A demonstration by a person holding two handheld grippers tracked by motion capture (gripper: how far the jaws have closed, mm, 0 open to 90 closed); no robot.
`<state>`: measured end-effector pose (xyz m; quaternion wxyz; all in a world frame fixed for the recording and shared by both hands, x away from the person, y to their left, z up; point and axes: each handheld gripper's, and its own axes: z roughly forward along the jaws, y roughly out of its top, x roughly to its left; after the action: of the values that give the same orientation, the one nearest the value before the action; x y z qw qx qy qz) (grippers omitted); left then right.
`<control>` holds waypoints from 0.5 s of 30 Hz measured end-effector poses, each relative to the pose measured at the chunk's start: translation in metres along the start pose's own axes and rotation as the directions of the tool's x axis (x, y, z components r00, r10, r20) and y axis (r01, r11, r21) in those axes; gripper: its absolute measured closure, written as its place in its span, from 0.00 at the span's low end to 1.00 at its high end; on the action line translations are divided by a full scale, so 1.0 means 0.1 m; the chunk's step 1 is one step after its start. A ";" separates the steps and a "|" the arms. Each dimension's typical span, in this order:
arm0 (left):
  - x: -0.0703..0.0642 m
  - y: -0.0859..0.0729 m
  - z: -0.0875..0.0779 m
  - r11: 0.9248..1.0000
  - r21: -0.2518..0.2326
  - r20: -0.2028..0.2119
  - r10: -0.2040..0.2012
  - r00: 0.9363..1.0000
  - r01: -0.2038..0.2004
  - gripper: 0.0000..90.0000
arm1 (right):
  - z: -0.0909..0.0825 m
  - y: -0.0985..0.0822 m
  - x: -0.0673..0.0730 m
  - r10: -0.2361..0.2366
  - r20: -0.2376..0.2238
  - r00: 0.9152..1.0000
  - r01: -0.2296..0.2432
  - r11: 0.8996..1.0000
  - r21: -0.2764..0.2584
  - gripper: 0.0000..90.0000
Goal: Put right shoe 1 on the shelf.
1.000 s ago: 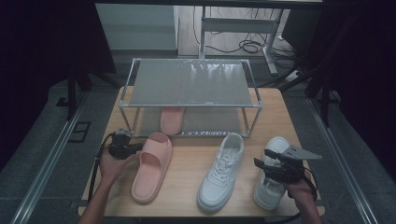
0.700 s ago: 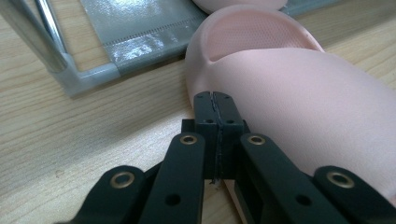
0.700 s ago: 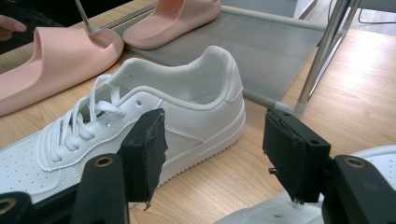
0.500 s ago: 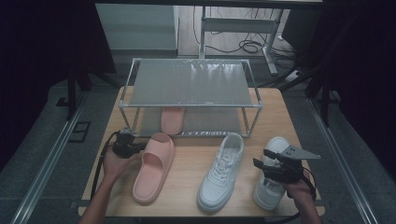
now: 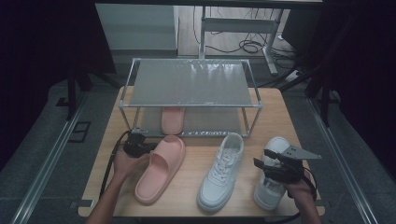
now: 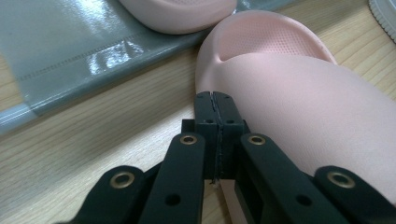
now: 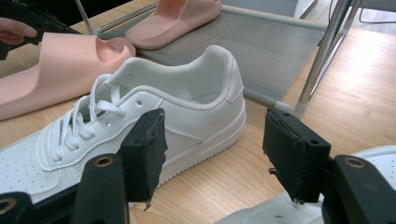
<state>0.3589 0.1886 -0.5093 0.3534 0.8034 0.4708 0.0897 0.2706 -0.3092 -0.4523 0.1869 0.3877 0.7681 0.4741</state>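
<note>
The left tongs are pressed together with nothing between them. Their tip sits right at the side of the pink slipper, near its open back end. In the left gripper view the closed tongs touch the slipper, or nearly do.

A second ago the left tongs were a little farther out to the left. Now they have slid in toward the slipper, and the slipper's back end has shifted a bit toward the rack. It looks like the tongs are pushing the slipper to line it up, not picking it up.

The other slipper is already on the low shelf of the rack. The pushed one lies on the bench, in front of the rack.

The right tongs are spread wide and hold nothing. They hover over a white shoe and have not moved. Another white shoe lies in the middle of the bench.
</note>
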 end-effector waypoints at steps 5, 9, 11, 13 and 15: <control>-0.01 0.00 -0.02 1.000 0.014 -0.044 -0.004 0.999 0.004 0.99 | -0.01 0.00 0.00 -0.001 -0.001 1.000 0.001 1.000 0.001 0.44; -0.04 -0.03 -0.19 1.000 -0.009 -0.088 -0.010 0.996 0.010 0.98 | -0.02 0.00 -0.01 0.002 0.003 1.000 -0.002 1.000 -0.003 0.44; -0.06 -0.06 -0.29 1.000 -0.024 -0.089 -0.005 0.996 0.003 0.98 | -0.02 0.00 -0.01 0.004 0.004 1.000 -0.004 1.000 -0.005 0.44; -0.09 -0.11 -0.39 0.999 -0.036 -0.091 -0.007 0.996 0.003 0.97 | -0.02 0.00 -0.01 0.002 0.004 1.000 -0.002 1.000 -0.005 0.44; -0.14 -0.23 -0.52 0.999 -0.051 -0.087 -0.012 0.996 0.008 0.97 | -0.02 0.01 0.00 -0.002 0.002 1.000 0.002 1.000 -0.003 0.44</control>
<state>0.3107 0.2091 -0.4835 0.3532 0.7872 0.4873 0.1349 0.2694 -0.3104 -0.4503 0.1887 0.3873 0.7674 0.4748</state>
